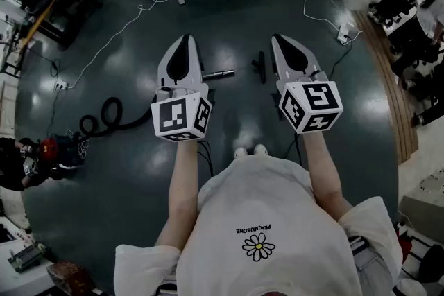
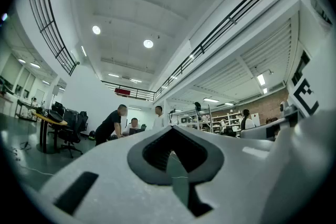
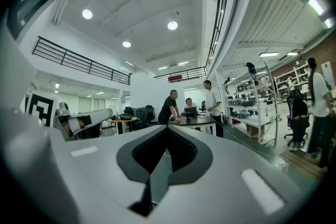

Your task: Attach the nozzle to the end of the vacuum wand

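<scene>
Vacuum wand [image 1: 220,73] first: only its silvery end shows in the head view, lying flat on the dark floor [image 1: 229,17] and poking out from behind the left gripper [image 1: 186,39].

Going by size, the floor is the whole stage here. There's no bench involved, and everything the job needs is down there in front of the person's feet.

Next biggest is the black hose [image 1: 104,114]. It's looped off to the left toward something red that's probably the vacuum body, hard to be sure. That slack looks like the reason the wand end can lie out front, within reach.

Then the two grippers. The left one and the right gripper [image 1: 279,39] are held out side by side well above the floor, each with its jaws pressed together on nothing. It reads like a ready pose, with the task not started.

Smallest is the nozzle [image 1: 259,68], a dark piece on the floor just beside the wand's end and apart from it, roughly between the two grippers. Best guess is one gripper for each part.
</scene>
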Motion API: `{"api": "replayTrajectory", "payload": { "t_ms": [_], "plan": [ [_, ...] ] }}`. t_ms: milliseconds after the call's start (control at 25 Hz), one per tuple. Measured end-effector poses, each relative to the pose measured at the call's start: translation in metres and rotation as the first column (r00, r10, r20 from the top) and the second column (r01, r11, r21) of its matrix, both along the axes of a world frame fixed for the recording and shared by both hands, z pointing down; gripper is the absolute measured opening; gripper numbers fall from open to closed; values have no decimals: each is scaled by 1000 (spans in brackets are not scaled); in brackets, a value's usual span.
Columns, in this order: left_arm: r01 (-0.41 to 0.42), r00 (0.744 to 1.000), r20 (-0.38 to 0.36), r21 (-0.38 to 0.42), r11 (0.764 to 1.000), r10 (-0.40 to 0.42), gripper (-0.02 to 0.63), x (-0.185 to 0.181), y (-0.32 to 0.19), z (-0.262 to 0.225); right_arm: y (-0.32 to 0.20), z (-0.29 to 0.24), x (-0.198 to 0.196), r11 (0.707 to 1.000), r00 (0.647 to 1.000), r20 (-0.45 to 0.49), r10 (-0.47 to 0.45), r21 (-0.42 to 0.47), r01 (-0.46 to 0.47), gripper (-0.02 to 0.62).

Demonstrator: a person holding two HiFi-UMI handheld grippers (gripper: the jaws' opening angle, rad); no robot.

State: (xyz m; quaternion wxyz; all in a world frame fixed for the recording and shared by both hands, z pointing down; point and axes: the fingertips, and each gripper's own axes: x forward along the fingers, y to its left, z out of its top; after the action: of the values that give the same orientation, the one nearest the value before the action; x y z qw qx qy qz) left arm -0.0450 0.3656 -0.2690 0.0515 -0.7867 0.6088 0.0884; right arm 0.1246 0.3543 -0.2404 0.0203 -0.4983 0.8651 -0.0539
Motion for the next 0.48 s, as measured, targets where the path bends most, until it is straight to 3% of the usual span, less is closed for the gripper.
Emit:
{"api": "replayTrajectory", "payload": {
  "t_ms": [480],
  "plan": [
    [17,1000,-9,-19,1000,-18,-3,-12,-1,9,-1,14,-2,1000,1000,6,-10,-29,11,5]
  ]
}}
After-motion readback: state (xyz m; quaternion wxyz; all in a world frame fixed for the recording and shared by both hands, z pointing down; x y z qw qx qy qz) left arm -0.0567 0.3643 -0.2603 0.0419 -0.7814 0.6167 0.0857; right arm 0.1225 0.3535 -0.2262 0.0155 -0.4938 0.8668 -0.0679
